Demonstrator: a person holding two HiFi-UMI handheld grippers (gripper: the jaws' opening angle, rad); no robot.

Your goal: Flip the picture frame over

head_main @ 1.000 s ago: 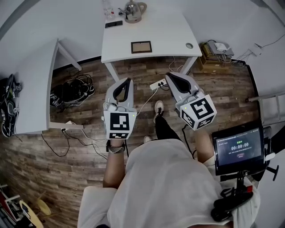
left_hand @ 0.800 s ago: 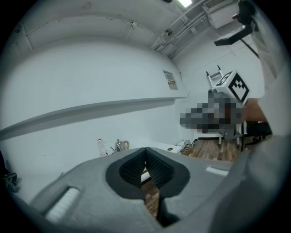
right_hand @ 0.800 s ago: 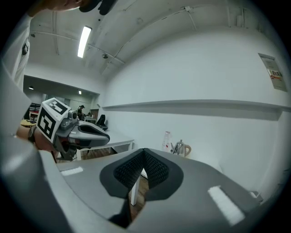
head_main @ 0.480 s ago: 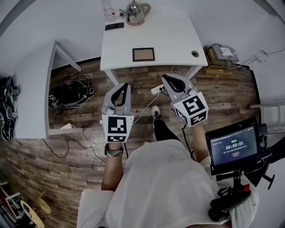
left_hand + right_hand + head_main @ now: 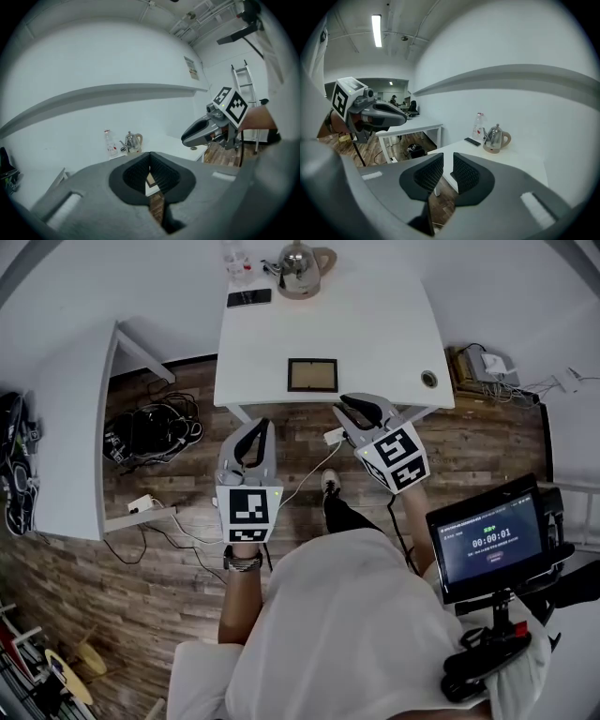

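Flat on the white desk (image 5: 375, 324) lies the picture frame (image 5: 312, 375), a dark border round a brownish panel, close to the desk's near edge and touched by neither gripper.

Beyond the frame, at the far edge, stand a steel kettle (image 5: 300, 259) and a clear bottle (image 5: 478, 126) with a red label whose print is too small to read. A dark phone (image 5: 248, 298) lies beyond the frame and to its left.

Short of the frame and to its left, over the wooden floor, hangs the left gripper (image 5: 260, 424) – its jaw tips meet, with nothing between them.

Nearer the frame, just to its right at the desk's edge, is the right gripper (image 5: 349, 407). Its jaws have just been opening and now stand a narrow gap apart – empty.

Each gripper carries a cube with black-and-white square markers.

Well to the right of the frame and nearer the person, a screen (image 5: 486, 542) on a stand shows a timer reading 00:00:01.
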